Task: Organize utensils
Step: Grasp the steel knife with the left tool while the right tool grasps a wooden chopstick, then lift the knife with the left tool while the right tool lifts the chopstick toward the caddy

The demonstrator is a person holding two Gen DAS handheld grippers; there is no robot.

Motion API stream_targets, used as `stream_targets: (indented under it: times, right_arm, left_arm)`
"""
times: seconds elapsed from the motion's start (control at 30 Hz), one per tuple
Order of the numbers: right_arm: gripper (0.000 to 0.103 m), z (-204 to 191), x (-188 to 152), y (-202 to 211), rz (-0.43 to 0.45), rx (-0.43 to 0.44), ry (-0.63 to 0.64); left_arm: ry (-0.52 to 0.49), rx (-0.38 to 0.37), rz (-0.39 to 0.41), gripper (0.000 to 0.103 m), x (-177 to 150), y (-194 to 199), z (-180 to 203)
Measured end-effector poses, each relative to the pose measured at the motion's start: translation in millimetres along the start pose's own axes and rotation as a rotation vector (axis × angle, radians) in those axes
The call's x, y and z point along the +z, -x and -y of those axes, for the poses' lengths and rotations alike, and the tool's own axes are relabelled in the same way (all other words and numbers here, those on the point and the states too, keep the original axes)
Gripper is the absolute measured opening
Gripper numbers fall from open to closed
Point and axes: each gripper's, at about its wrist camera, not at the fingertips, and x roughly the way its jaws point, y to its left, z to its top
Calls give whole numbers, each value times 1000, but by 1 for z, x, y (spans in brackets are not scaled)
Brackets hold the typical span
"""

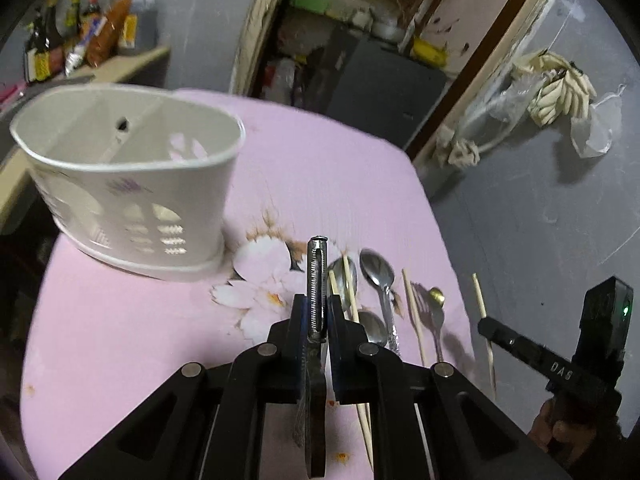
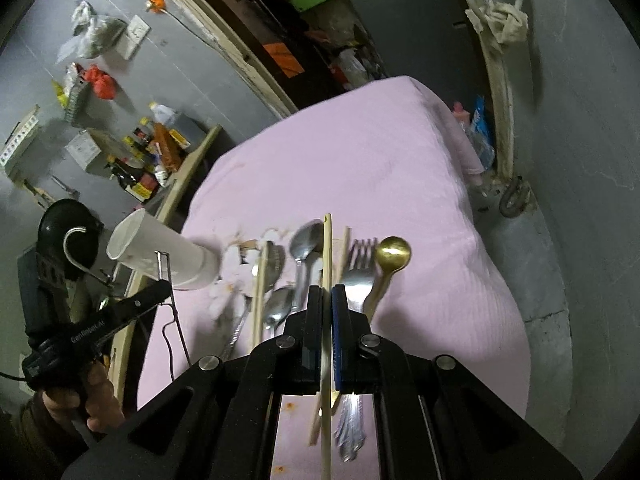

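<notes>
the left tool (image 1: 318, 312) pinches a peeler (image 1: 317, 280), long axis toward 12 o'clock; the white caddy (image 1: 132, 184) stands at 10 o'clock on the pink counter (image 1: 320, 184), nearer this hand. the right tool (image 2: 327, 300) pinches a chopstick (image 2: 327, 248) above the remaining spoons (image 2: 306, 244).

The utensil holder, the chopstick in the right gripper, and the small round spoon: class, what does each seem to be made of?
Utensil holder: likely plastic, matte white, thin moulded walls with cut-out slots.
Chopstick, held in the right gripper: probably wood or bamboo, pale tan, dull.
Small round spoon: metal, apparently brass or gold-coloured, with a shiny glint.
</notes>
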Motion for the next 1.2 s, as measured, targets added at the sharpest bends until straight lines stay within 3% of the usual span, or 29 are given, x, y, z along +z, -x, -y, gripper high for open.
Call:
stream_targets:
  times: [0.3, 0.5, 0.73, 0.93, 1.03, 1.2]
  right_arm:
    - [4, -28, -7, 27, 164, 85, 8]
    - [4, -79, 4, 27, 258, 130, 97]
    - [4, -157, 43, 19, 393, 243, 184]
    - [4, -223, 74, 14, 578, 335, 180]
    - [4, -254, 86, 3, 670, 345, 187]
    - [4, -279, 93, -27, 716, 333, 177]
  left_arm:
    - [-2, 0, 85, 9, 10, 44, -8]
    - [0, -13, 135, 9, 24, 71, -26]
    - [-2, -38, 234, 9, 59, 109, -64]
    - [40, -45, 352, 9, 106, 135, -109]
    - [57, -51, 418, 9, 130, 142, -128]
    - [75, -50, 482, 9, 159, 132, -151]
